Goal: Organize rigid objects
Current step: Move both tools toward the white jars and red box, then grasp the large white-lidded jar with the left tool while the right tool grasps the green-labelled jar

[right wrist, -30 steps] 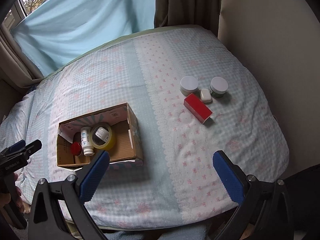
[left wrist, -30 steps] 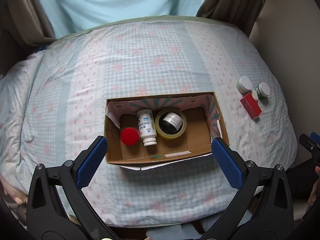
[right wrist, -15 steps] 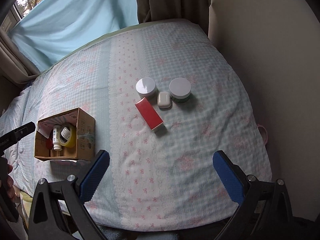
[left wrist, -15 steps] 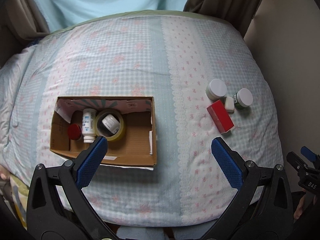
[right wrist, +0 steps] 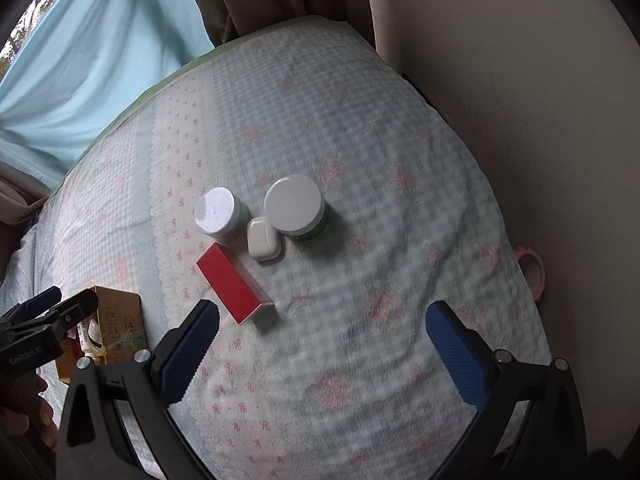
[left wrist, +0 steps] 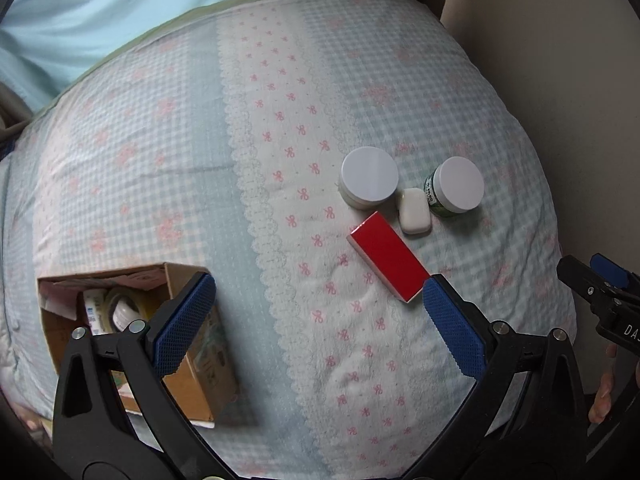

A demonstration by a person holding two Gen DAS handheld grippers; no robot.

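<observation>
A red box (left wrist: 387, 262) (right wrist: 234, 286), a white jar (left wrist: 369, 178) (right wrist: 218, 210), a small white case (left wrist: 415, 211) (right wrist: 263, 239) and a green jar with a white lid (left wrist: 456, 186) (right wrist: 296, 206) lie together on the patterned bedspread. A cardboard box (left wrist: 188, 344) (right wrist: 116, 320) at the lower left holds a bottle, a tape roll and a jar. My left gripper (left wrist: 316, 316) is open and empty above the bed, its right fingertip by the red box's near end. My right gripper (right wrist: 324, 344) is open and empty, hovering just in front of the group.
A beige wall (right wrist: 520, 120) runs along the bed's right side. A pink ring-shaped thing (right wrist: 534, 276) lies between bed and wall. Blue and brown curtains (right wrist: 100, 60) hang behind the bed. The bedspread (left wrist: 280, 120) slopes off at its edges.
Both grippers have swung right and moved closer to the bed. The cardboard box has slid to the lower left of both views and the group of loose items now sits near the centre.
</observation>
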